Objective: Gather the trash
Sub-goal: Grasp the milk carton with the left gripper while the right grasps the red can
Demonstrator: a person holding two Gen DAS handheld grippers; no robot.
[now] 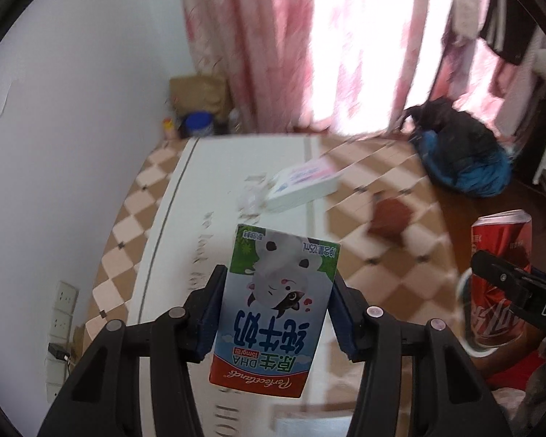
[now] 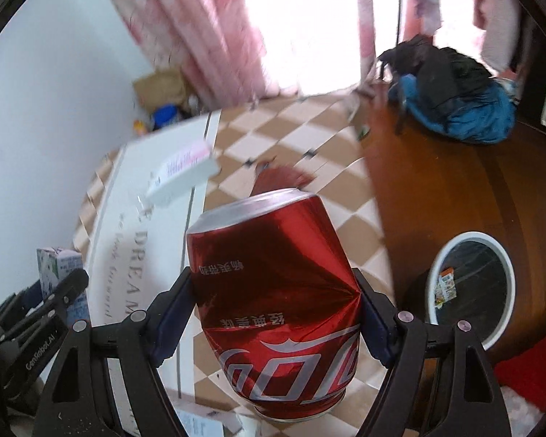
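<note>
Left tool (image 1: pixel 276 313) is pinched on the milk carton (image 1: pixel 275 309) across its narrow sides, carton inverted and clear of the desk. Right tool (image 2: pixel 275 313) is clamped on the red can (image 2: pixel 273 291); the can wall is dented at one pad, so the grip looks firm. Both items are probably held aloft for carrying to the white-rimmed bin (image 2: pixel 469 291), seen on the wooden floor beyond the desk's right edge. A flat white box (image 1: pixel 304 184) lies toward the far edge of the checked, white-runnered desk (image 1: pixel 134 204). Pink curtains (image 1: pixel 265 47) and a bright window are behind.

"Perfectland" and "DHA" on milk carton (image 1: pixel 278 309), "DREAM" on white mat (image 2: pixel 134 255), "CanRobot.AI" on left claw (image 2: pixel 60 293)
</note>
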